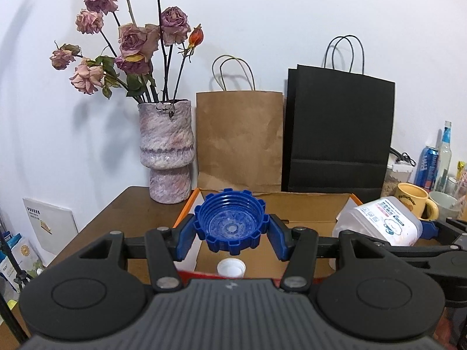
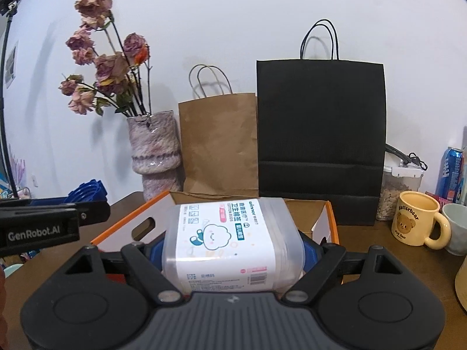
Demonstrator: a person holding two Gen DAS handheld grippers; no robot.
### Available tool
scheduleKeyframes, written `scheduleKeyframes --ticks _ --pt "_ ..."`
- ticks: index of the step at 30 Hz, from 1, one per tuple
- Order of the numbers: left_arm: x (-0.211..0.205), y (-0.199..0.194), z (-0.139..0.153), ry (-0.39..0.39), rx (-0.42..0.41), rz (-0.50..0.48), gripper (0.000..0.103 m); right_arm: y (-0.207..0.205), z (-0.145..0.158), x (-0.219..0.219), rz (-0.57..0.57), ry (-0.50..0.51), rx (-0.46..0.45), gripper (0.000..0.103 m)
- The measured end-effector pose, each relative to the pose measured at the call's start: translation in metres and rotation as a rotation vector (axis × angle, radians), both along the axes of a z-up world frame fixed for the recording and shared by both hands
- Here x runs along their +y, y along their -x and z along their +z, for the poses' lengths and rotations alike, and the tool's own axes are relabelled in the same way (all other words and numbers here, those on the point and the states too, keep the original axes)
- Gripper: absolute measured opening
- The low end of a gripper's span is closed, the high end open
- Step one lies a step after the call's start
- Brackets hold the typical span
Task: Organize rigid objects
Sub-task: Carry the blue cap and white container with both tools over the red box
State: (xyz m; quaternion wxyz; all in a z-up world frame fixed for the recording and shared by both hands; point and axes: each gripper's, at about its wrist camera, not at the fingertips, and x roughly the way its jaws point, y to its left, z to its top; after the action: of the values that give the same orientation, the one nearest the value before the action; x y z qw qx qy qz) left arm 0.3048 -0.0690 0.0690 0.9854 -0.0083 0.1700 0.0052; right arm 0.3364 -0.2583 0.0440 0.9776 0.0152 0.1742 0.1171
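Left tool (image 1: 232, 233): we see its blue pads pressed on either side of the blue cap (image 1: 230, 223), so it is clamped on that cap at a fairly narrow setting; the cap hangs just above the open cardboard box (image 1: 309, 201), hollow side facing the camera
Right tool (image 2: 233, 248): we see it closed across the clear cotton-swab box (image 2: 224, 239), jaws set wide because the box is broad; the box lies on its side with the label up, held over the near edge of the cardboard box
Blue cap, handling: we judge it light and stiff, a threaded plastic lid with a notched rim; the notches give the pads something to bite, so the outer rim is the place to hold it, as now; little risk of slipping or crushing
Cotton-swab box, handling: we judge it light, thin-walled and smooth; the walls may flex and the plastic may slide under the pads; holding across the short sides near the middle looks soundest; squeezing harder could pop the lid
Cardboard box: orange-edged, open, standing on the bench (image 1: 116, 213) in front of the vase (image 1: 167, 151) and paper bags; a small white cap (image 1: 231, 267) already lies inside it
Nearby: a yellow mug (image 2: 417, 221) stands to the right, well apart from both tools; we would keep clear of it and the vase
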Motion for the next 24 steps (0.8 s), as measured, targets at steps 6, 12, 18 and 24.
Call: scheduleKeyframes --ticks 6,12,18,24 --pt "0.001 -0.027 -0.001 0.012 0.011 0.020 0.054 -0.021 0.001 0.004 -0.023 0.015 0.000 0.083" --pt "0.001 -0.052 -0.005 0.012 0.025 0.035 0.054 -0.043 0.001 0.007 -0.030 0.024 0.008 0.083" --pt "0.003 -0.076 -0.009 0.006 0.041 0.048 0.054 -0.066 -0.002 0.009 -0.036 0.043 0.033 0.083" --pt "0.004 -0.100 -0.017 -0.013 0.065 0.054 0.054 -0.085 -0.007 0.012 -0.040 0.071 0.060 0.083"
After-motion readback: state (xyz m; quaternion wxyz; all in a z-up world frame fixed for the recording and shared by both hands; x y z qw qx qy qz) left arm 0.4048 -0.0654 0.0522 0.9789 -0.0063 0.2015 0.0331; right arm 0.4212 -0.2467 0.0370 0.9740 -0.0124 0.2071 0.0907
